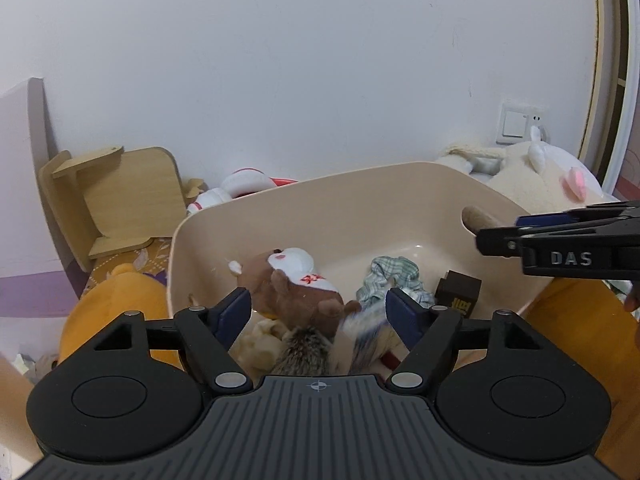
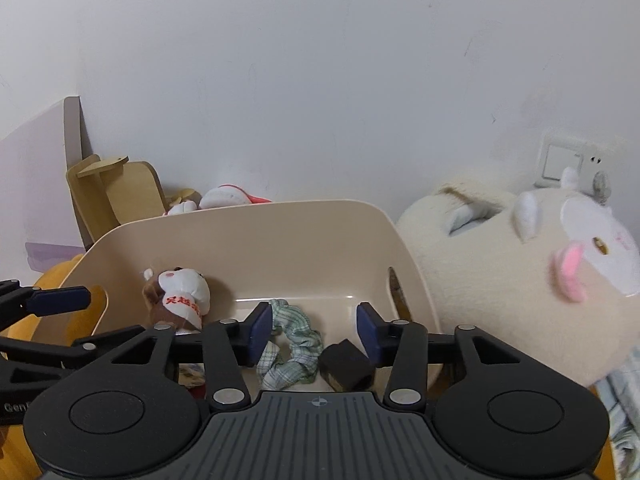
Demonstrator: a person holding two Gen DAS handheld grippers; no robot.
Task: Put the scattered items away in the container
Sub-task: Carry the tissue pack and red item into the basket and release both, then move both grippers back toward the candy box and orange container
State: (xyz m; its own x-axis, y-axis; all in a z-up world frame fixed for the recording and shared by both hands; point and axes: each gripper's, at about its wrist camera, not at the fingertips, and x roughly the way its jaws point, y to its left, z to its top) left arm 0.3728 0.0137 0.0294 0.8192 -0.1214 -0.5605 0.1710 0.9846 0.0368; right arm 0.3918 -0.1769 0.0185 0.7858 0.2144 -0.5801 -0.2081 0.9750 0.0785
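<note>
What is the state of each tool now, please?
Left tool: open, holding nothing, over the beige bin.
Right tool: open, holding nothing, over the same bin.

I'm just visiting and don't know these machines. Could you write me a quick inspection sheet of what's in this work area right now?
Surface: patterned cloth, mostly covered.
Job's things: beige bin holds brown plush, checked cloth, dark box.
Clutter: cream plush and orange plush flank the bin; wooden stand behind.
Grippers: left gripper and right gripper open, over the bin, holding nothing.
Cables: nothing seen.
Surroundings: white wall, wall switch.
</note>
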